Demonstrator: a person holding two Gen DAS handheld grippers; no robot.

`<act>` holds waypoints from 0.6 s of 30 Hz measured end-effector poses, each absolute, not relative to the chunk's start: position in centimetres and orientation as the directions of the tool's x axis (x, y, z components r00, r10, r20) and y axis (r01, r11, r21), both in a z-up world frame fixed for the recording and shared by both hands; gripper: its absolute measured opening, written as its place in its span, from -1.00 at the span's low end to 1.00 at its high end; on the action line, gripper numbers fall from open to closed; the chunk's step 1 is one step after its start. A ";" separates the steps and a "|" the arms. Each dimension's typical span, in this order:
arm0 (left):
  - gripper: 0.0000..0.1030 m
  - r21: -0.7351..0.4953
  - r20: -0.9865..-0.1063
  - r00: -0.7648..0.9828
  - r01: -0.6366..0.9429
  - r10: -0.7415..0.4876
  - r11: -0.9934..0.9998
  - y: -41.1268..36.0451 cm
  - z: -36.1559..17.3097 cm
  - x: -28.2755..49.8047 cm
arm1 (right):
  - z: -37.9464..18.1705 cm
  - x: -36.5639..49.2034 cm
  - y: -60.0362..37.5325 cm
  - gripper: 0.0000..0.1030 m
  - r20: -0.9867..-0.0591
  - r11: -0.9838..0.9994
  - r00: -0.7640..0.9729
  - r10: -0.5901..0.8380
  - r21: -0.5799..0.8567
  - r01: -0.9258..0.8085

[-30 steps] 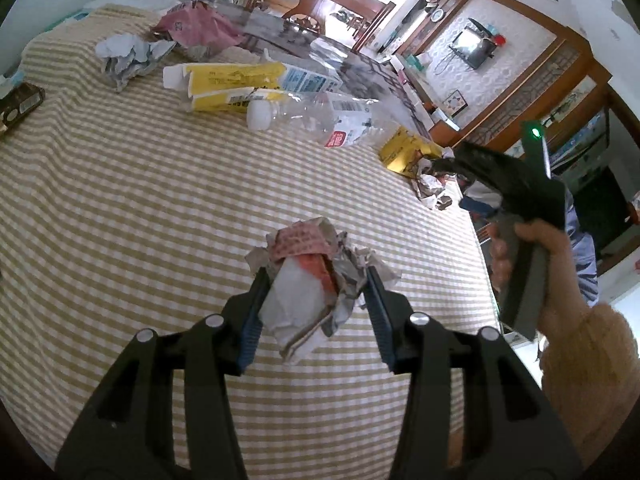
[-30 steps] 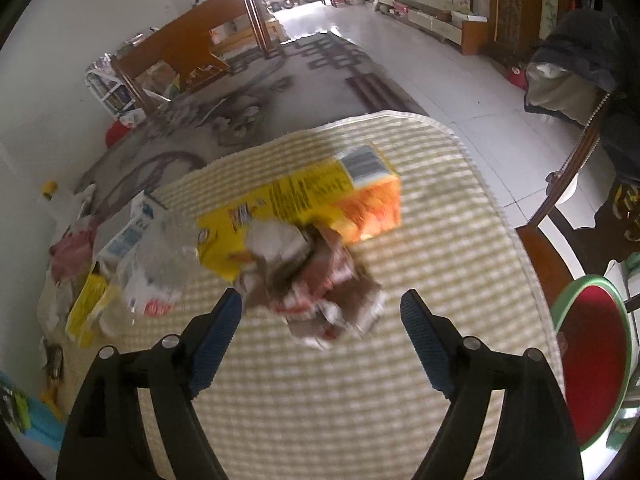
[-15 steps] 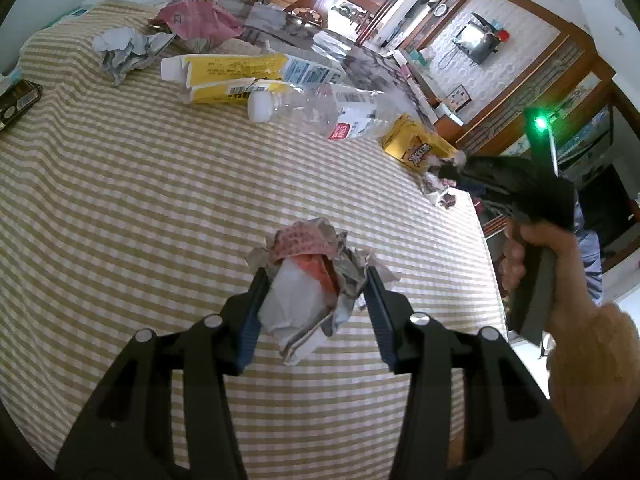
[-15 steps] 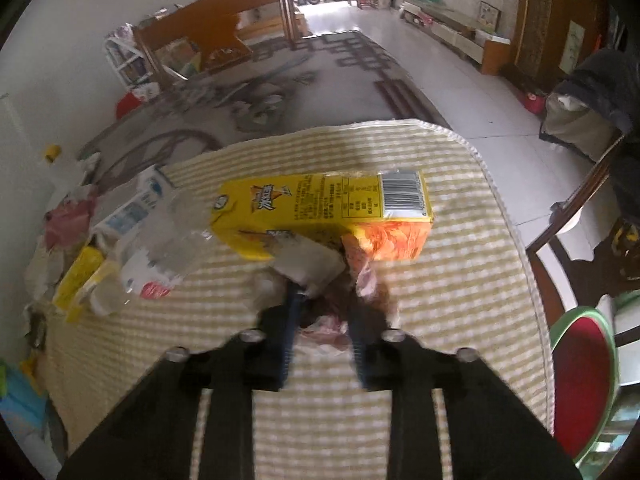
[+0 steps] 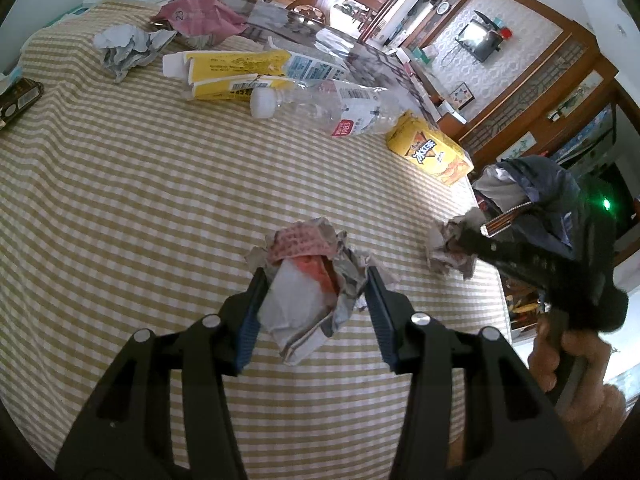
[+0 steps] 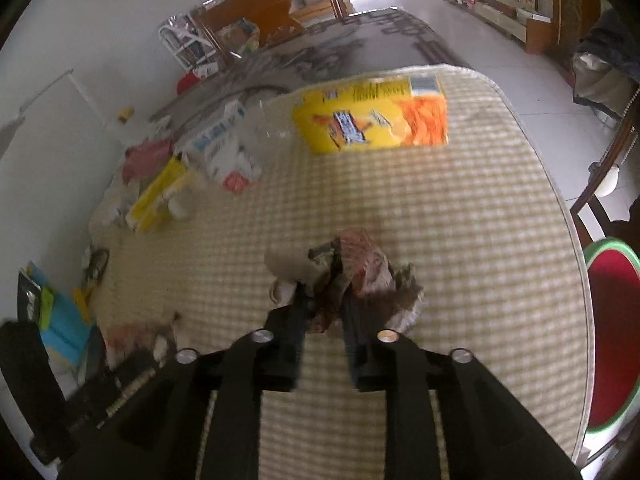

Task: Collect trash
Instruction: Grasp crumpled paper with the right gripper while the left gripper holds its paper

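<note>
Above the checked tablecloth, the left gripper clamps a crumpled paper wad while the right gripper, jaws opening, pinches a second wad that could slip free.

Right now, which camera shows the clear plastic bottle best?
The left wrist view: the clear plastic bottle lies sharp, white cap to label, beside the yellow cartons. The right wrist view shows it only as a motion-blurred smear.
</note>
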State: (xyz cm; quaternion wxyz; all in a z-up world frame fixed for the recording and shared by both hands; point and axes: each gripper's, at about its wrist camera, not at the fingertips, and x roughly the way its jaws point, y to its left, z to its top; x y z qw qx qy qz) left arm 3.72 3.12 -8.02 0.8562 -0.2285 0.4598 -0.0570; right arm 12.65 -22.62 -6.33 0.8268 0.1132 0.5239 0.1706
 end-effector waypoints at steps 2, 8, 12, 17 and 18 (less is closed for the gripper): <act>-0.09 -0.445 -0.762 0.570 -0.116 -0.308 0.888 3.2 -8.1 3.8 | -6.0 12.2 -23.2 0.14 -0.817 0.921 0.426 0.389 0.361 -0.147; -0.09 -0.442 -0.768 0.563 -0.119 -0.306 0.889 3.1 -8.3 3.8 | -5.4 12.7 -23.9 0.35 -0.796 0.921 0.469 0.381 0.368 -0.124; -0.08 -0.438 -0.771 0.560 -0.117 -0.305 0.891 3.0 -8.4 3.9 | -6.2 13.9 -23.4 0.35 -0.798 0.910 0.449 0.402 0.404 -0.098; -0.07 -0.441 -0.771 0.558 -0.123 -0.306 0.889 3.1 -8.5 4.0 | -7.5 15.0 -22.9 0.38 -0.803 0.905 0.444 0.398 0.424 -0.044; -0.07 -0.441 -0.772 0.557 -0.122 -0.306 0.889 3.1 -8.5 4.0 | -7.6 15.2 -22.8 0.39 -0.805 0.907 0.447 0.390 0.419 -0.036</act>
